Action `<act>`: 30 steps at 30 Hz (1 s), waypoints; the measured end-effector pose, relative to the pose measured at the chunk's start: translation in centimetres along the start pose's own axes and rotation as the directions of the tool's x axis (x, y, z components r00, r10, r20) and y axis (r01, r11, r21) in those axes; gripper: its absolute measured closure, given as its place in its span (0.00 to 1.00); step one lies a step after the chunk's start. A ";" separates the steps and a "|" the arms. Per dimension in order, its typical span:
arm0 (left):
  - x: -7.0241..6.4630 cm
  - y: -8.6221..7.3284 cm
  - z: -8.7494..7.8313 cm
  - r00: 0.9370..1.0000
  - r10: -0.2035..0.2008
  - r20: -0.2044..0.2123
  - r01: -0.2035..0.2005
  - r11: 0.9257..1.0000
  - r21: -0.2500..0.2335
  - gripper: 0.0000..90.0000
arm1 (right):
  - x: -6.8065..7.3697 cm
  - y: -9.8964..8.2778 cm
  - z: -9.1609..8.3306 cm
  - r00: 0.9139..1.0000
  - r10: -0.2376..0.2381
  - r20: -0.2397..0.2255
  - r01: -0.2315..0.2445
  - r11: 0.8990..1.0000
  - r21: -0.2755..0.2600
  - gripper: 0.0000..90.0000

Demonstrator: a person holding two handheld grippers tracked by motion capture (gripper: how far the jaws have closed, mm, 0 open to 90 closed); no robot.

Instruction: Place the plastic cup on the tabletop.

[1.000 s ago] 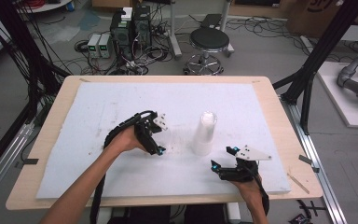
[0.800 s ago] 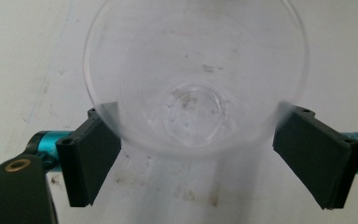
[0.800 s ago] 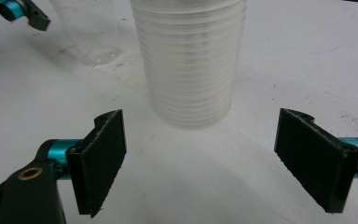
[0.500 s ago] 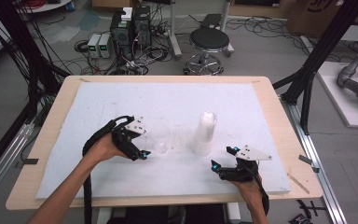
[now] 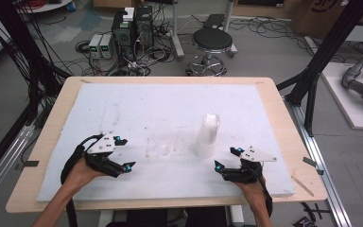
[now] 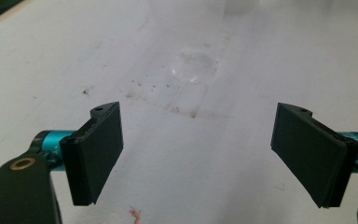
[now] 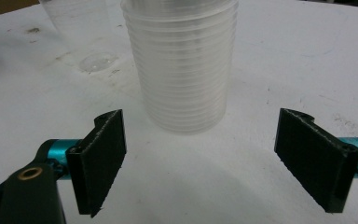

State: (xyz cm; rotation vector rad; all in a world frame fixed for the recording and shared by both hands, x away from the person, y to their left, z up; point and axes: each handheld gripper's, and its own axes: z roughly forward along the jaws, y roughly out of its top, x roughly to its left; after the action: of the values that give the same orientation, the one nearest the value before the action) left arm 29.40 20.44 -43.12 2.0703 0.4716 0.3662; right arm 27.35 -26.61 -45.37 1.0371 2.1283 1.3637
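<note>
The left gripper (image 5: 123, 153) sits at the left of the white board (image 5: 137, 109), low over its surface. Its jaws stand apart with nothing between them, and they have just been closing a little. To its right stands a single clear cup (image 6: 192, 65); it is hard to make out, only its round bottom shows plainly, and its top is cut off in the left gripper view. Next comes the stack of clear cups (image 5: 207, 135), upright. The right gripper (image 5: 228, 158) rests near the stack, jaws wide and empty. The forearms are cut off at the bottom edge.
</note>
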 end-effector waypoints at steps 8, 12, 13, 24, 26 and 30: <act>-0.6 -2.5 -1.2 0.988 -0.091 -0.121 0.074 0.987 -0.140 0.19 | 0.0 0.1 0.2 1.000 -0.015 0.018 0.015 1.000 -0.020 0.19; -0.9 -3.3 -1.1 0.981 -0.126 -0.150 0.101 0.981 -0.165 0.19 | 0.1 0.1 0.1 0.999 -0.011 0.034 0.012 1.000 -0.028 0.19; -1.0 -3.6 -1.0 0.979 -0.133 -0.157 0.105 0.978 -0.178 0.19 | 0.1 0.1 0.1 0.999 -0.012 0.037 0.013 0.999 -0.029 0.19; -1.8 -4.5 -0.7 0.975 -0.136 -0.179 0.089 0.965 -0.248 0.19 | 0.1 0.1 0.1 0.999 -0.006 0.053 0.008 1.000 -0.029 0.19; -1.8 -4.7 -0.6 0.974 -0.138 -0.178 0.092 0.965 -0.244 0.18 | 0.1 0.0 0.1 0.999 -0.012 0.050 0.013 0.999 -0.029 0.19; -1.9 -4.8 -0.7 0.973 -0.135 -0.190 0.084 0.963 -0.257 0.18 | 0.1 0.0 0.1 0.999 -0.004 0.050 0.005 1.000 -0.029 0.19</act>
State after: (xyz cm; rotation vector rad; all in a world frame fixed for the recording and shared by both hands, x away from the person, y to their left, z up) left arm 26.49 22.38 -47.03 1.7645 0.6298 0.5479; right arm 27.39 -26.48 -45.38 1.0437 2.0670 1.3487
